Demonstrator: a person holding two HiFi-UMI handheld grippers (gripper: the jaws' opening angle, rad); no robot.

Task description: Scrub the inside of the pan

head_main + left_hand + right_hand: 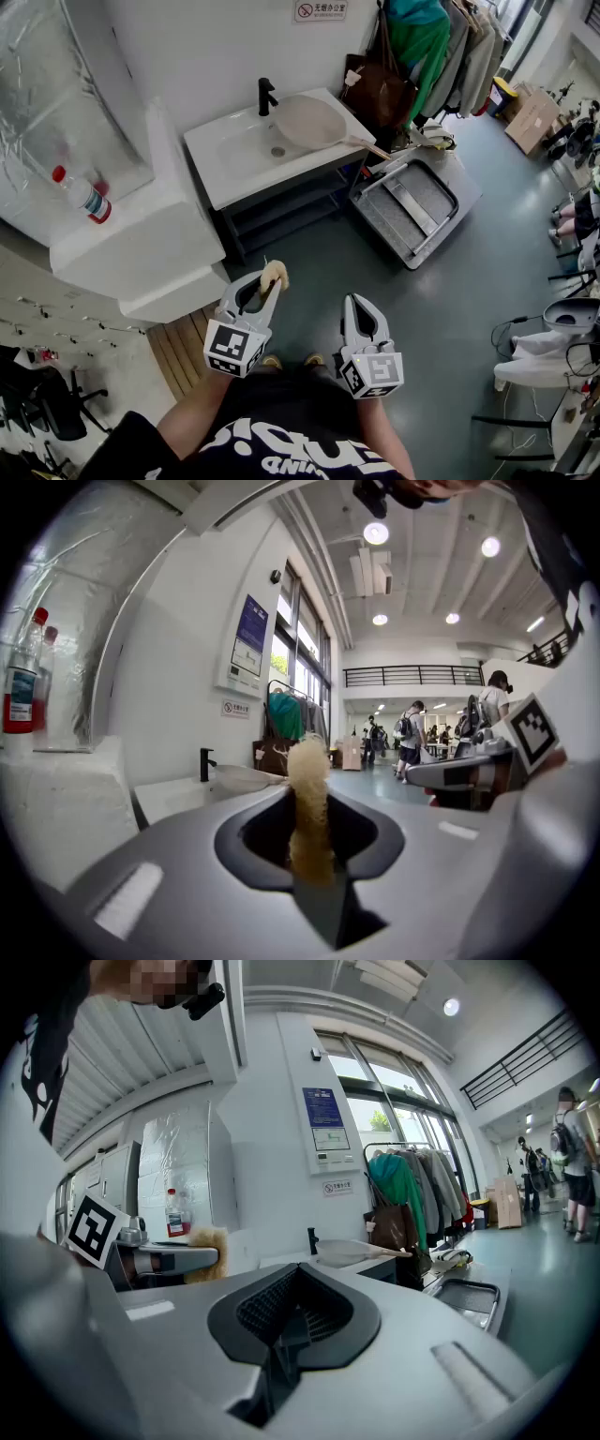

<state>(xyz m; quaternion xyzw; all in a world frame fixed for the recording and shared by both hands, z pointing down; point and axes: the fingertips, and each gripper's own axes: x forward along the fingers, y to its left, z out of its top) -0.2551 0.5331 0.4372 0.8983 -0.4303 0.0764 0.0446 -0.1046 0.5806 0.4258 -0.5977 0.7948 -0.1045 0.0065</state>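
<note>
The pan lies on the sink at twelve o'clock, well apart from both grippers at six o'clock, so scrubbing looks unstarted: the left gripper is clamped on a tan scrubber, and the right gripper is closed and empty.

Left hand-held gripper grips a scrubber; right hand-held gripper closed.

A beige round pan is laid on the white washstand top toward its right end. A black tap is mounted at the rear edge. A grey metal platform is set on the grey floor just beside the washstand.
</note>
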